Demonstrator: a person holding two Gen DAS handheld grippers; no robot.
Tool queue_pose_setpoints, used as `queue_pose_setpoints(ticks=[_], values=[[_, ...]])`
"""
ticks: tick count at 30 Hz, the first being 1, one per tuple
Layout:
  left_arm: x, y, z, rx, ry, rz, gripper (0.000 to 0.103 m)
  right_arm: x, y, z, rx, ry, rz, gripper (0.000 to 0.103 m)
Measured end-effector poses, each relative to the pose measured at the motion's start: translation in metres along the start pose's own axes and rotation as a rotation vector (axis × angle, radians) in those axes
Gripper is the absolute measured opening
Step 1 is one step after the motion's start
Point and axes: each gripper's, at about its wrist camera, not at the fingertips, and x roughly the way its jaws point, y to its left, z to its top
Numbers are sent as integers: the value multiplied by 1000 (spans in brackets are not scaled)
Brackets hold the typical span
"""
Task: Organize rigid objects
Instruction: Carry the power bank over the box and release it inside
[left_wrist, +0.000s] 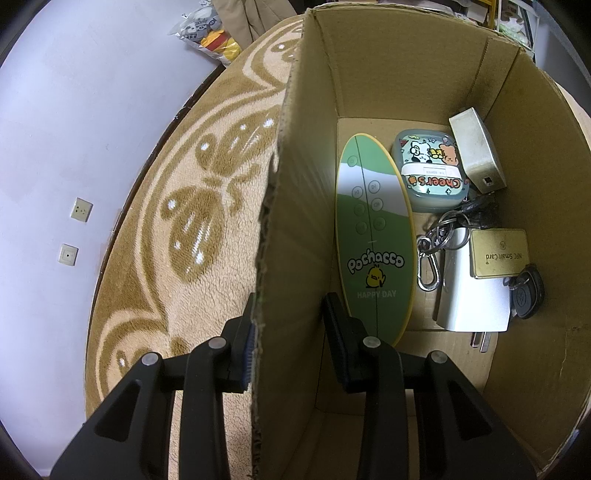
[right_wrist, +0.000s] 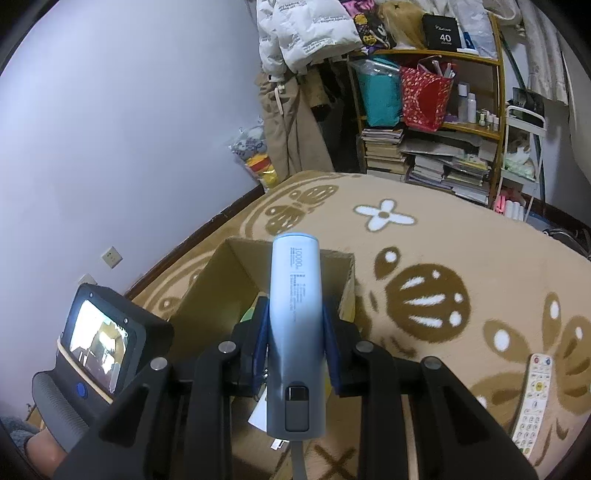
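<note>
Rug (right_wrist: 461, 251) | left tongs (left_wrist: 288, 332) clamp box wall (left_wrist: 291, 221) | right tongs (right_wrist: 295, 332) grip power bank (right_wrist: 295, 314)

the left gripper (left_wrist: 286, 339) points steeply down, its jaws clamped across the near wall of the cardboard box (left_wrist: 295, 229), one finger outside, one inside. the right gripper (right_wrist: 295, 332) tilts downward above the box, pads pressed on a pale blue power bank (right_wrist: 295, 332).

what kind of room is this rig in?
Likely a lived-in bedroom or spare room at home: a plush patterned rug on the floor, a bamboo shelf crammed with books and bags, clothes hanging by the wall.
</note>
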Motion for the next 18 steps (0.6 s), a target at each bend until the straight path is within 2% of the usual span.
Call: queue_pose_setpoints(ticks=[9, 18], values=[[0, 0, 0, 0, 0, 1, 33, 11, -3, -6, 57, 35, 62, 29], [0, 0, 0, -1, 0, 0, 33, 20, 3, -12, 37, 42, 50, 29]])
